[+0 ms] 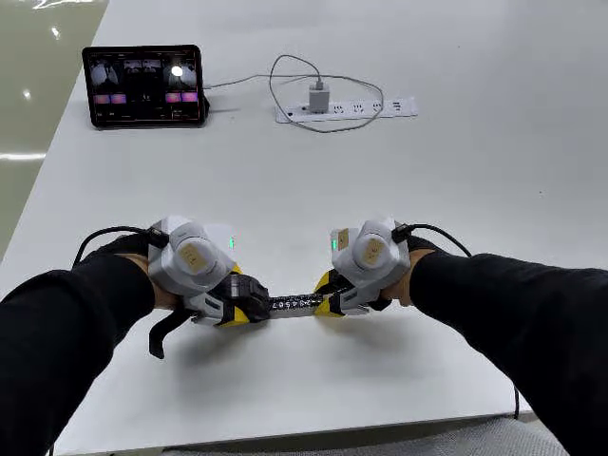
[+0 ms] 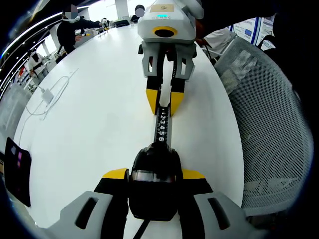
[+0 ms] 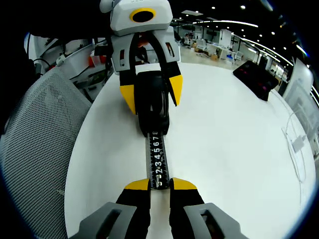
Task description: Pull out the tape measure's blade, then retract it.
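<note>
The tape measure [image 2: 153,186] had a glossy black plastic case; its blade [image 3: 157,159] looked dark and matt, with white printed numerals. The left claw [image 2: 154,174] and right claw [image 3: 159,185] had smooth pale-grey plastic shells with yellow tips. The counter [image 1: 380,171] was white, smooth and matt. At the right of the left gripper view a chair [image 2: 269,124] showed grey mesh; the floor [image 1: 38,57] at the head view's upper left was glossy.

Open-plan office: a mesh chair [image 3: 37,144] beside the right gripper [image 3: 160,185], desk rows [image 3: 207,47] and ceiling lights [image 3: 227,22] far ahead of it.
</note>
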Tool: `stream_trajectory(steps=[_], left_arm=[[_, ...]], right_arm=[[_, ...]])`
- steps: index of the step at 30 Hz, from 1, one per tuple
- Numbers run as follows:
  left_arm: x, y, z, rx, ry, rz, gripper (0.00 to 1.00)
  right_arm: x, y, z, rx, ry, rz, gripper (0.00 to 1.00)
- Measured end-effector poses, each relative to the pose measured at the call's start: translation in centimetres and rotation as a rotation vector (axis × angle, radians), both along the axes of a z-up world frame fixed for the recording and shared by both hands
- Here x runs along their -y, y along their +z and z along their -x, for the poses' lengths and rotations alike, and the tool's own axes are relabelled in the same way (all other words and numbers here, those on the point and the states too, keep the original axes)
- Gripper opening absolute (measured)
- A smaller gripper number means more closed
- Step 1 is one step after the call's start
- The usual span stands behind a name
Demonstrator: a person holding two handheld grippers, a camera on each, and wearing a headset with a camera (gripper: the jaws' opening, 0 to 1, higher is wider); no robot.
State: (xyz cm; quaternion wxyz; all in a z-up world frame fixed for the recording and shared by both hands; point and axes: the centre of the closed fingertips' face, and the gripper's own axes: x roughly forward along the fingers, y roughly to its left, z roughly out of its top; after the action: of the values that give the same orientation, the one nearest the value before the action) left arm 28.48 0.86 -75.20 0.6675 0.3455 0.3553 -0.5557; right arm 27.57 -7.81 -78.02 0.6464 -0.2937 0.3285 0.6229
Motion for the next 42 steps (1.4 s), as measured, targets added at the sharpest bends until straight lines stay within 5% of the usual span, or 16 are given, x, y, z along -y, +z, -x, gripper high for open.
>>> stream_trajectory(steps=[42], left_arm=[[0.0,-0.1,0.0,0.005,-0.002,0.002,0.32]], right_arm=[[1.7,-0.1,0.0,-0.018,-0.009,0.018,0.10]])
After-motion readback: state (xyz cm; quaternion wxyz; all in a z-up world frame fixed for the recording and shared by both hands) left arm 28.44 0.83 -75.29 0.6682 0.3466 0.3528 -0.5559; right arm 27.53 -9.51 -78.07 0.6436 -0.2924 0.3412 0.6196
